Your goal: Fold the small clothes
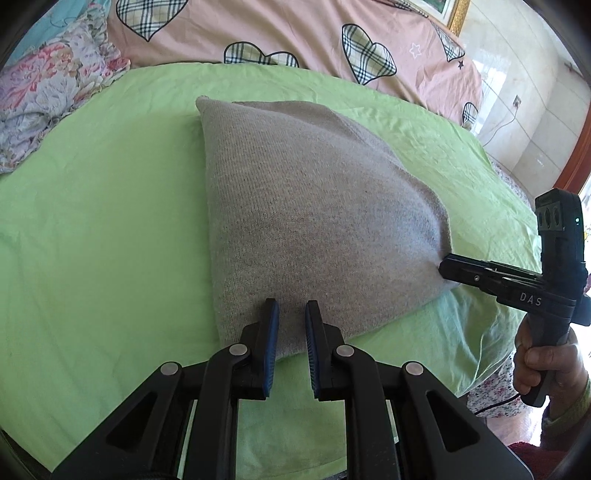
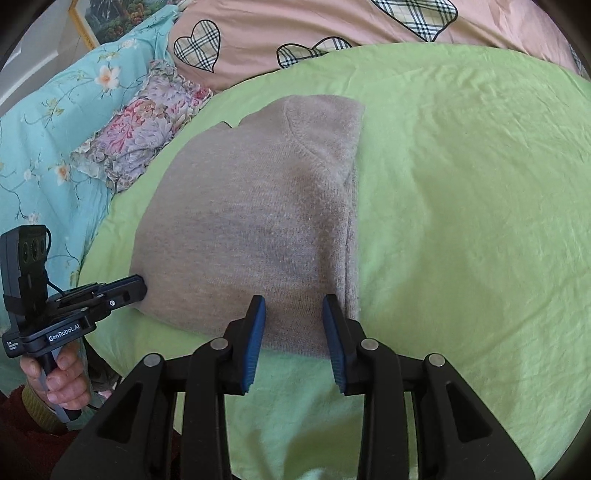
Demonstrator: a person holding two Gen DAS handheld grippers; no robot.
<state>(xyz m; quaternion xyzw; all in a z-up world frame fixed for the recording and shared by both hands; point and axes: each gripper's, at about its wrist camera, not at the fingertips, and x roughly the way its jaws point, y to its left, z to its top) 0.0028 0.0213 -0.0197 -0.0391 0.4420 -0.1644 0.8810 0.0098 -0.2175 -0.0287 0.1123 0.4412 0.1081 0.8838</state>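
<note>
1. The grey knit garment [image 1: 314,206] lies on the green sheet [image 1: 103,221], already doubled over lengthwise; in the right wrist view its neckline end points away from us and its near edge sits between the fingers.
2. Our left gripper [image 1: 291,314] stands at the near left corner of the garment. Its jaws are narrow, and the knit bunches toward them, so we judge them clamped on the fabric edge.
3. Our right gripper [image 2: 293,310] stands at the near right corner. Its jaws show a wider gap with fabric between the pads; we cannot tell whether they press on it.
4. We judge that both corners are taken together so that the near edge can travel evenly toward the far end for the next fold.
5. Beyond the sheet lie a pink cover with plaid hearts [image 1: 295,29] and a floral cushion [image 2: 147,125].
6. Readable markings: "DAS" on the right gripper's body, "GenRobot.AI" on the left gripper's body.
</note>
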